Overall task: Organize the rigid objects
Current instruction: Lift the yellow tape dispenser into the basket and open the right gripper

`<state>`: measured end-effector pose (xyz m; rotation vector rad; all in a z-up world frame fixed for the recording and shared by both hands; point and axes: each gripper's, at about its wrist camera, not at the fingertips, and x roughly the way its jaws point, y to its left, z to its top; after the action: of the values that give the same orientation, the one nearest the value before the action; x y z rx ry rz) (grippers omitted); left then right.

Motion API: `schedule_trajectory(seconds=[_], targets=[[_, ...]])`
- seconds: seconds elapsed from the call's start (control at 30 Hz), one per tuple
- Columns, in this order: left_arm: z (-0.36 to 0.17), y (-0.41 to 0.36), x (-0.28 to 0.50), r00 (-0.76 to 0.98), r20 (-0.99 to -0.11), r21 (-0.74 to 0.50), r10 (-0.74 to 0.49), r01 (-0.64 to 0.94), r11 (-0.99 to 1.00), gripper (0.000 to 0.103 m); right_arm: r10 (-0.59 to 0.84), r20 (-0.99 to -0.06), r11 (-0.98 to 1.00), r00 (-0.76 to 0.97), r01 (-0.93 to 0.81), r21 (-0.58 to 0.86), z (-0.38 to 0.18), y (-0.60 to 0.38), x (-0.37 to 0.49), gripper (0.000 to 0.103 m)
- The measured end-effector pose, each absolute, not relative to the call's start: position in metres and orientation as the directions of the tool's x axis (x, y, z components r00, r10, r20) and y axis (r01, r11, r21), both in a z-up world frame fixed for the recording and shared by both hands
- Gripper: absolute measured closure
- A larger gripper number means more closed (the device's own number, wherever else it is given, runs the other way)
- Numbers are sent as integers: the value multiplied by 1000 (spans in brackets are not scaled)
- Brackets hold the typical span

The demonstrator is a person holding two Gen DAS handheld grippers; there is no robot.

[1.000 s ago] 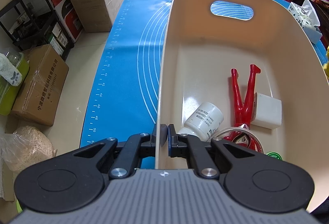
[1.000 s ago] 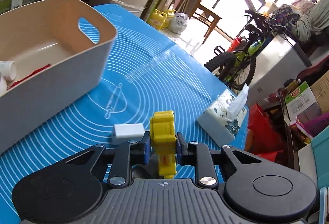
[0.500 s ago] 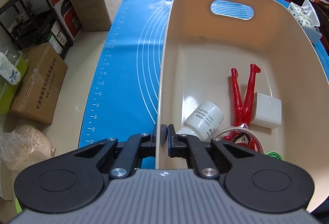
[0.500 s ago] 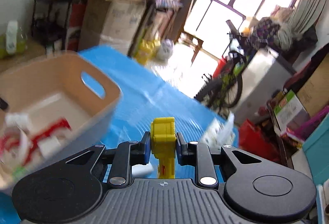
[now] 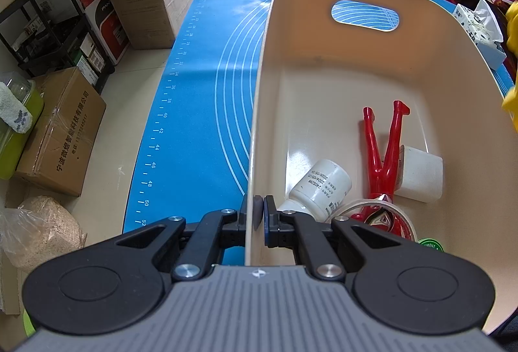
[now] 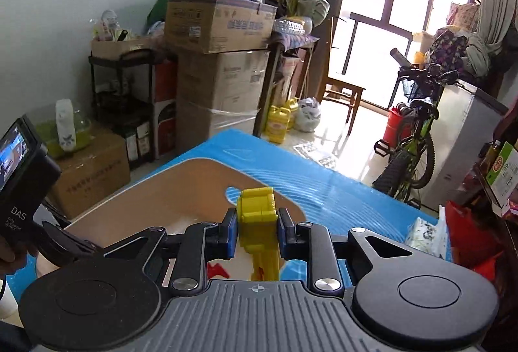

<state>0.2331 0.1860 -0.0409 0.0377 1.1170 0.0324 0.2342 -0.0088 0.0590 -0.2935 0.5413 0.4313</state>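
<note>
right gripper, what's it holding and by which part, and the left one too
The right gripper pinches a yellow toy across its blocky upper part. The left gripper clamps the beige bin by its near side wall.

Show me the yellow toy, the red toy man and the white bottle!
yellow toy (image 6: 257, 216), right wrist view, on its blocky top between the pads.
red toy man (image 5: 387, 158), left wrist view, on its leg, lying in the bin.
white bottle (image 5: 320, 187), left wrist view, on its labelled side.
</note>
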Motion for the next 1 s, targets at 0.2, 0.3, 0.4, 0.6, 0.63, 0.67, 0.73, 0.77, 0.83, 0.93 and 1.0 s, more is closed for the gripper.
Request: schedule_trajectory(seconds=[0.2, 0.3, 0.4, 0.6, 0.63, 0.67, 0.73, 0.77, 0.83, 0.93, 1.0], targets=[[-41, 186, 234, 439, -898, 43, 42, -8, 999, 96, 290, -526, 888, 800, -430, -165, 59, -13, 232, 70], [-41, 186, 234, 439, -898, 42, 41, -8, 999, 96, 273, -485, 898, 831, -401, -181, 73, -17, 231, 70], [-41, 187, 233, 439, -898, 43, 42, -8, 999, 96, 293, -446, 901, 846, -401, -168, 91, -18, 229, 70], [-41, 187, 233, 439, -898, 43, 42, -8, 999, 96, 390, -439, 873, 810, -476, -102, 100, -2, 221, 70], [-41, 187, 233, 439, -898, 43, 42, -8, 999, 96, 405, -449, 868, 796, -489, -84, 97, 3, 221, 70], [-41, 187, 233, 439, -898, 43, 42, -8, 999, 96, 418, -460, 864, 783, -499, -65, 93, 6, 222, 70], [-41, 187, 233, 439, -898, 43, 42, -7, 999, 96, 433, -488, 857, 758, -513, -37, 80, 13, 223, 70], [-41, 187, 233, 439, -898, 43, 42, -8, 999, 96, 437, -503, 855, 746, -517, -25, 73, 15, 223, 70], [-41, 187, 233, 439, -898, 43, 42, -7, 999, 96, 445, -539, 851, 715, -525, 6, 57, 19, 225, 70], [-41, 187, 233, 439, -898, 42, 41, -8, 999, 96, 440, -596, 851, 672, -523, 40, 33, 24, 229, 70], [-41, 187, 233, 439, -898, 43, 42, -8, 999, 96, 425, -629, 858, 651, -511, 51, 17, 26, 230, 70]])
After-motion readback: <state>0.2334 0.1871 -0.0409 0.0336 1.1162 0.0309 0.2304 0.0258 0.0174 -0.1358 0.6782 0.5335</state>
